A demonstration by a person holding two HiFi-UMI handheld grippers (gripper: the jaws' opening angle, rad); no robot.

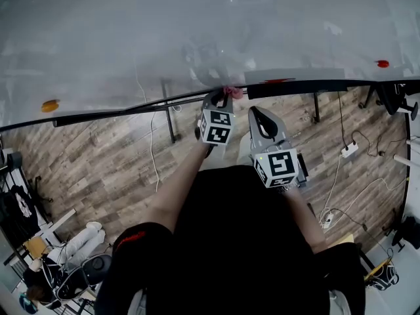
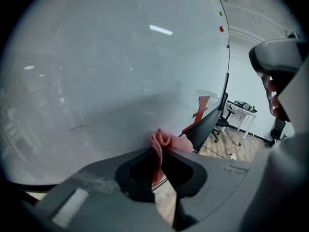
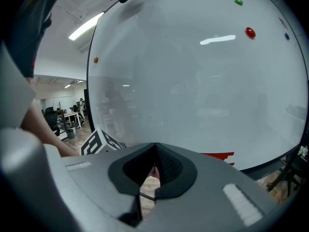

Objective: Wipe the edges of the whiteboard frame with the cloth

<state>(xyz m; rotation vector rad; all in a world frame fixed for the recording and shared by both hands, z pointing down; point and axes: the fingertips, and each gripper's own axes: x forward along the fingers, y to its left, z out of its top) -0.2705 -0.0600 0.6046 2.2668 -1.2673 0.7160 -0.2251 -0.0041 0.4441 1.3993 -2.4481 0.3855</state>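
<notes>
Cloth (image 2: pixel 169 141), clamped in left tongs (image 2: pixel 158 149), meets the whiteboard frame (image 1: pixel 341 84); right tongs (image 3: pixel 154 153) closed, empty. Wiping stroke under way; next, slide along the edge.

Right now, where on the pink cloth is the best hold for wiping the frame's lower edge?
Pinch its rear fold, coming from the room side, as the left gripper does: the jaws shut on the fold leave a wad of cloth projecting ahead to meet the whiteboard frame.

No legible text, label, brand or number anywhere in view.
</notes>
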